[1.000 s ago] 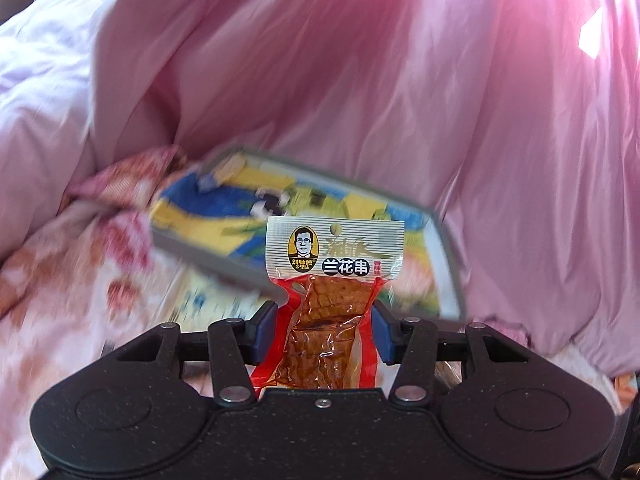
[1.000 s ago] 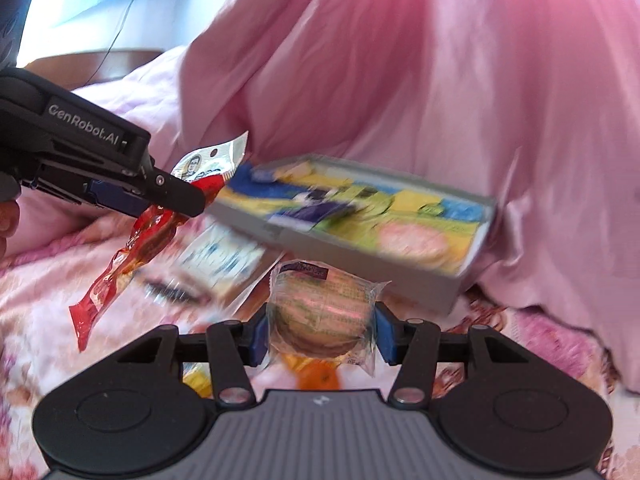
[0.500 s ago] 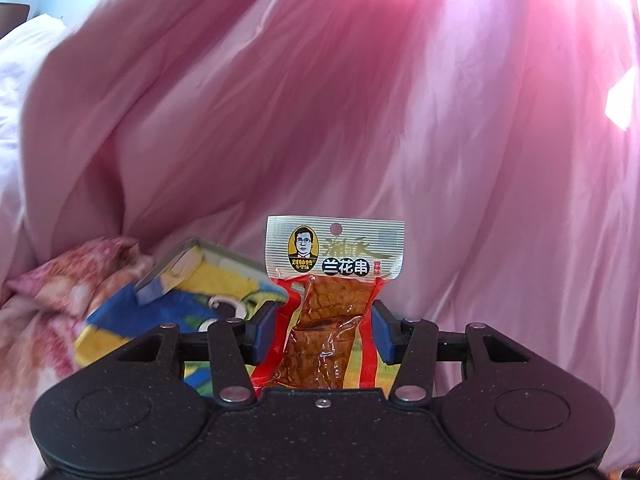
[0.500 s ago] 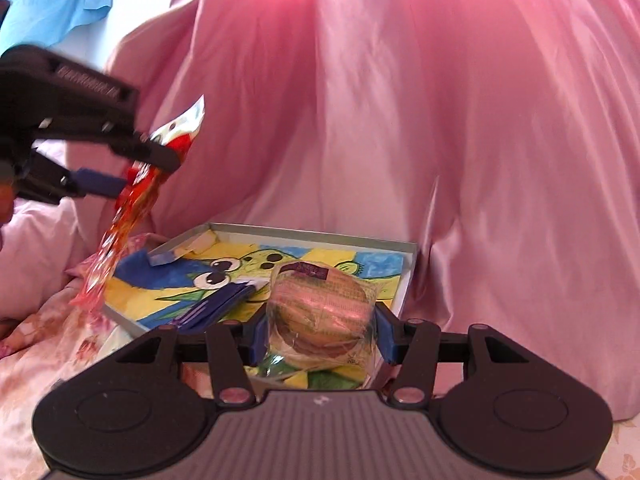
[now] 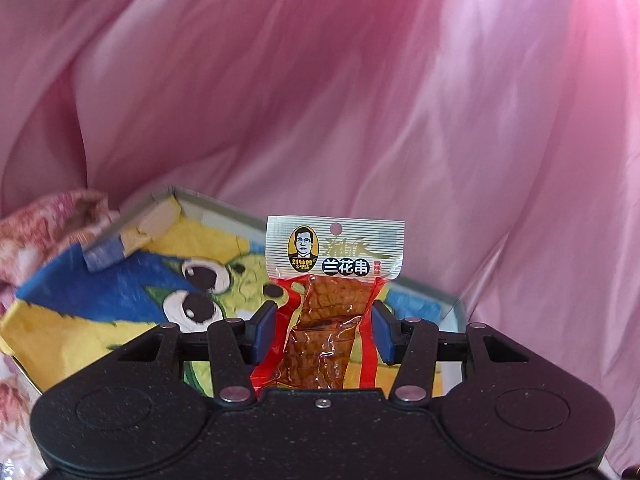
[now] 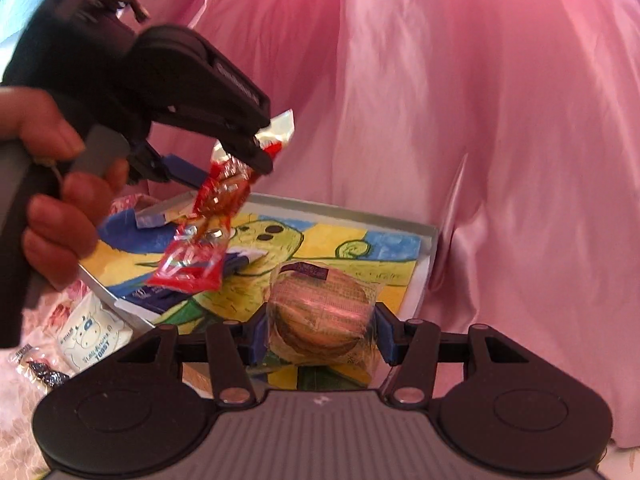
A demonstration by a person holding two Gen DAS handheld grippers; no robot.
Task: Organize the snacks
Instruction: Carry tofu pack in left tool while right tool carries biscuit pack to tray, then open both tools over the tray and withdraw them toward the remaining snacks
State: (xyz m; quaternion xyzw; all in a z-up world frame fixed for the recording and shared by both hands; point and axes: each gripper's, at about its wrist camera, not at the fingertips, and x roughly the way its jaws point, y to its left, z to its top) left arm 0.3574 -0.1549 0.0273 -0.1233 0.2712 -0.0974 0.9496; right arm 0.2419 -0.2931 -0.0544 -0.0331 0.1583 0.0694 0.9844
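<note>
Pink satin bedding (image 6: 500, 128) fills the background of both views, with floral pink sheet (image 6: 24, 400) at lower left.

Lower left of the right wrist view: white milk-toast packet (image 6: 94, 334) and small clear dark-candy wrapper (image 6: 38, 370), both lying on the sheet outside the tray.

Left: person's hand (image 6: 56, 196) on a grey handle; left gripper (image 6: 224, 168) pinching a red-and-clear tofu-skewer packet (image 5: 334, 300) with silver header, which hangs above the tray's near-left part.

Centre: shallow grey rectangular tray (image 6: 424, 276) with yellow-blue cartoon lining; a purple-blue wrapped bar (image 6: 160, 292) already lies inside it.

Centre bottom: right gripper (image 6: 320, 334) clamped on a round brown biscuit in clear wrap (image 6: 322, 316), held over the tray's near edge.

Step in hand, as judged: both carried snacks are arriving over the tray for placement. Next move likely calls for lowering each snack onto bare lining, clear of the bar, then parting the jaws; the limp hanging packet may fold or catch the rim.
</note>
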